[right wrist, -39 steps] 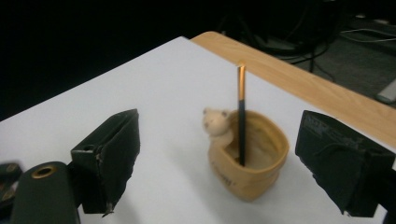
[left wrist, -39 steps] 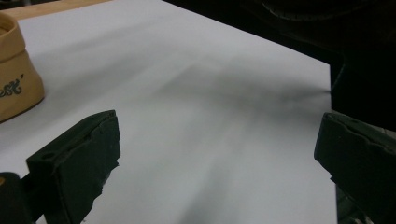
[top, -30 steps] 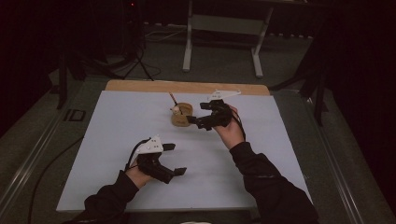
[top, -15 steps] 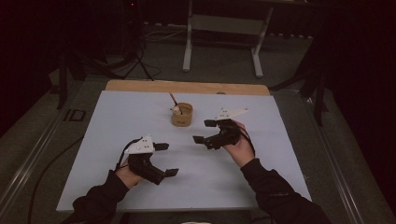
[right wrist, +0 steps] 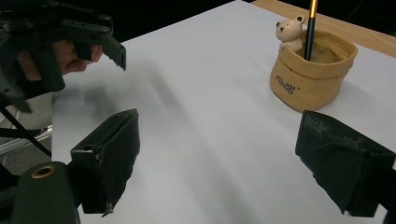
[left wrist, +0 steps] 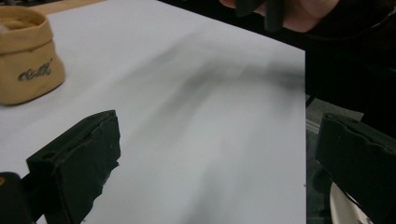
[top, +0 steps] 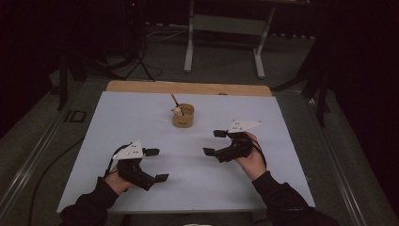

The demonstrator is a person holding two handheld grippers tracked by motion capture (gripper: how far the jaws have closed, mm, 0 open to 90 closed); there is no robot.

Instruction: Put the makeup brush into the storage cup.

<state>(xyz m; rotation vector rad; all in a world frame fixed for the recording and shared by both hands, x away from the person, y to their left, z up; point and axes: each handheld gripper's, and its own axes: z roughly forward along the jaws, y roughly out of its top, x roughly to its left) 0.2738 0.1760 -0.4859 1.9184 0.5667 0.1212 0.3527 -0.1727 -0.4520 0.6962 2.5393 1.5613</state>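
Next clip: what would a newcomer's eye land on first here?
The tan pouch toward the far edge of the white table, with a small bear figure and a pen standing in it. Nearer, the left gripper and right gripper hover open, holding nothing.

Grippers: two, left gripper (top: 156, 165) and right gripper (top: 215, 142) (both with jaws apart)
Pots: one tan pot (top: 183, 116)
Pens: one pen (top: 174, 100)
Bear figures: one bear figure (right wrist: 290, 31)

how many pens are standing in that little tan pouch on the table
1. A single pen stands in the tan pouch, beside the small bear figure on its rim. The pouch's inside is partly hidden, so something shorter could be out of sight.
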